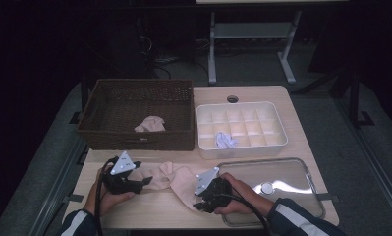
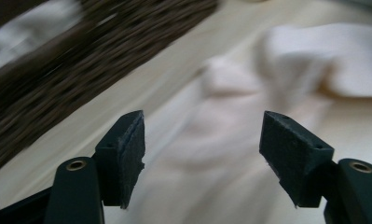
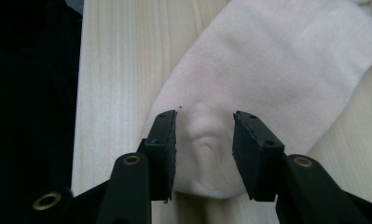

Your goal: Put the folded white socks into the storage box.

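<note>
The left claw (image 2: 202,154) stands spread above the pale sock (image 2: 230,135), gripping nothing. The right claw (image 3: 204,154) pinches a fold of that sock on the surface (image 3: 113,70).

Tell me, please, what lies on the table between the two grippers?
In the high view, a pale pink sock lies stretched between the left gripper and the right gripper.

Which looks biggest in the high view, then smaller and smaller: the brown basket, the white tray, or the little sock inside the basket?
1. Brown basket, but it looks only a little bigger than the tray.
2. White tray.
3. Little sock in the basket, by far the smallest.
</note>
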The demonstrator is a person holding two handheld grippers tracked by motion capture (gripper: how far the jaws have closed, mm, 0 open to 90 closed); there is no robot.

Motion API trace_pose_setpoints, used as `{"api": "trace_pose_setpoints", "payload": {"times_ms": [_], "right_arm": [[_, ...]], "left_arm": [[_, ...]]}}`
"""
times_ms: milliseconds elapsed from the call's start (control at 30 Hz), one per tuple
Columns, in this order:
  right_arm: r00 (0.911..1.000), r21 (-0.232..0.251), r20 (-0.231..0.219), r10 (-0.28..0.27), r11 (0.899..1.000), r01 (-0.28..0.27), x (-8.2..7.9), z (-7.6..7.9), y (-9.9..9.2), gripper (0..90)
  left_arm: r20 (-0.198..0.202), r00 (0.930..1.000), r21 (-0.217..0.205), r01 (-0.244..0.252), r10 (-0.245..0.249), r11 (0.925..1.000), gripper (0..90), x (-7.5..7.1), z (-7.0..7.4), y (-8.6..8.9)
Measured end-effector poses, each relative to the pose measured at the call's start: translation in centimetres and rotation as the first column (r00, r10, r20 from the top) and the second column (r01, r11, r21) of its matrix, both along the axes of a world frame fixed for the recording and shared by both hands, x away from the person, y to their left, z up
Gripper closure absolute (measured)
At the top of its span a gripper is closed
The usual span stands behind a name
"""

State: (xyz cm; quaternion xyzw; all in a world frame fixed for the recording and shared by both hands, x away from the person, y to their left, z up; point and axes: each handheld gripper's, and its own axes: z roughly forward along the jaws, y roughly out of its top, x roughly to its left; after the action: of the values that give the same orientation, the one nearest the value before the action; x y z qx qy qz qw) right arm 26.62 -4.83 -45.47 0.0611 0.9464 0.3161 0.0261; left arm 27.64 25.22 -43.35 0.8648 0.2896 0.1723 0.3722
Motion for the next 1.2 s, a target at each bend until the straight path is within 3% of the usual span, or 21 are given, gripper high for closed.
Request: {"api": "trace_pose_setpoints", "payload": {"times_ms": [67,100,167,333,400,500,533,600,700,767,867,1000,1133,1200], "right_arm": [[1.0000,-0.008,-0.004,0.008,1.000,-0.008,-0.1,-0.1,-0.1,60.7],[1.0000,-0.007,-0.003,0.005,1.000,-0.005,-0.1,-0.1,-0.1,60.7],[1.0000,-0.007,-0.003,0.003,1.000,-0.003,-0.2,-0.1,-0.2,60.8],[0.9999,-0.008,-0.012,0.007,1.000,-0.007,-0.1,-0.1,-0.3,61.0],[0.9998,-0.009,-0.018,0.007,1.000,-0.007,-0.1,-0.1,-0.4,60.9],[0.9997,-0.010,-0.022,0.012,1.000,-0.012,0.0,-0.1,-0.4,60.7],[0.9997,-0.010,-0.021,0.013,1.000,-0.013,0.0,-0.1,-0.4,60.6],[0.9997,-0.008,-0.020,0.017,1.000,-0.017,0.0,-0.1,-0.4,60.2],[0.9997,-0.012,-0.018,0.018,1.000,-0.019,0.0,-0.1,-0.3,60.0],[0.9997,-0.011,-0.017,0.020,1.000,-0.020,0.0,-0.1,-0.3,59.8],[0.9996,-0.018,-0.010,0.026,0.999,-0.026,0.0,-0.1,-0.2,59.6],[0.9996,-0.023,-0.010,0.026,0.999,-0.027,0.0,-0.1,-0.2,58.6],[0.9995,-0.026,-0.011,0.029,0.999,-0.030,0.0,0.0,-0.3,58.5],[0.9994,-0.027,-0.011,0.033,0.999,-0.033,0.0,0.0,-0.4,58.4]], "left_arm": [[-0.008,0.9979,0.014,0.065,-0.064,0.9978,30.8,-0.3,-0.2,-1.7],[-0.009,0.9965,0.048,0.084,-0.084,0.9953,30.7,-0.3,-0.5,-2.6],[-0.025,0.9964,0.092,0.083,-0.081,0.9923,31.4,-0.1,-1.0,-3.7],[-0.053,0.9928,0.111,0.113,-0.107,0.9874,36.7,0.6,-1.9,-5.0],[-0.057,0.9908,0.113,0.128,-0.122,0.9852,49.6,0.8,-1.9,-5.3],[-0.046,0.9924,0.158,0.120,-0.114,0.9802,68.6,1.2,-2.1,-5.7],[-0.044,0.9930,0.164,0.115,-0.109,0.9798,70.2,1.3,-2.2,-5.7],[-0.035,0.9954,0.167,0.094,-0.089,0.9815,78.7,1.5,-2.3,-5.4],[-0.014,0.9978,0.134,0.066,-0.064,0.9888,85.6,1.7,-2.0,-4.9],[-0.016,0.9981,0.116,0.060,-0.059,0.9915,83.3,1.8,-1.7,-4.7],[-0.005,0.9963,0.079,0.086,-0.086,0.9932,62.7,1.6,-1.4,-4.7],[0.007,0.9945,0.049,0.104,-0.104,0.9934,46.7,1.3,-0.8,-4.7],[0.032,0.9936,0.033,0.108,-0.109,0.9936,41.9,0.9,0.0,-4.1],[0.011,0.9919,0.000,0.126,-0.126,0.9920,41.2,0.6,0.3,-3.7]]}}
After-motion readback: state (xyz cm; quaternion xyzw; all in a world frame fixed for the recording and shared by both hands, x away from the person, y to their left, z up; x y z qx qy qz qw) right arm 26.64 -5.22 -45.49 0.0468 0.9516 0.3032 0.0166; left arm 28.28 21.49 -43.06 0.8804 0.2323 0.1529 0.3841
